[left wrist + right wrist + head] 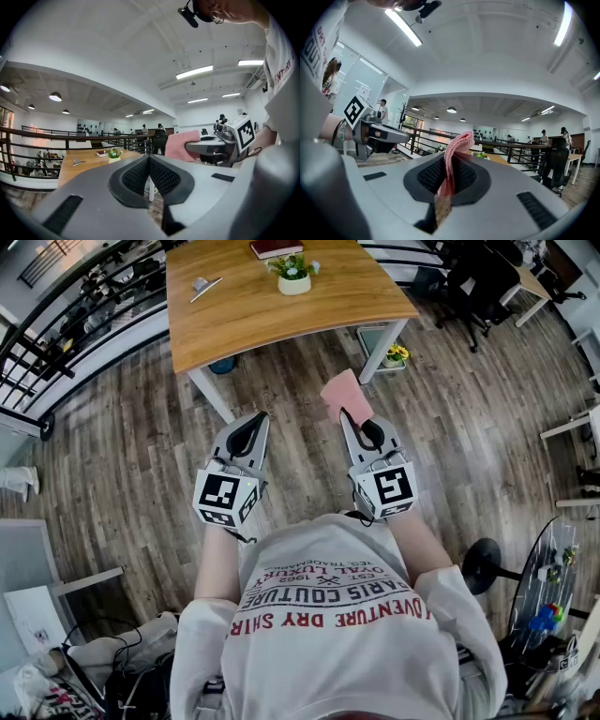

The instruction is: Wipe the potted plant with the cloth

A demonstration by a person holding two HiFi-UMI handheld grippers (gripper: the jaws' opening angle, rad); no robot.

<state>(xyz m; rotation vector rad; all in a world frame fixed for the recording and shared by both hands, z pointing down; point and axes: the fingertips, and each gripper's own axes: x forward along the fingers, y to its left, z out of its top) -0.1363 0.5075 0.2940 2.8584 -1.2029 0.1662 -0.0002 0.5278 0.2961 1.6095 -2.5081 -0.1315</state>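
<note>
A small potted plant [293,275] in a pale pot stands on the wooden table [272,310] far ahead of me; it also shows small in the left gripper view [114,153] and just past the cloth in the right gripper view [480,155]. My right gripper [353,409] is shut on a pink cloth [344,394], which stands up between its pads [451,161]. My left gripper [253,424] is shut with nothing between its pads [149,165]. Both grippers are held level over the floor, short of the table. The pink cloth [180,144] also shows at the right of the left gripper view.
On the table lie a dark red book [276,247] and a flat metal tool [205,290]. A second potted plant [397,356] sits on the floor by the table's right leg. Black railings [66,315] run at the left, office chairs [464,287] stand at the right.
</note>
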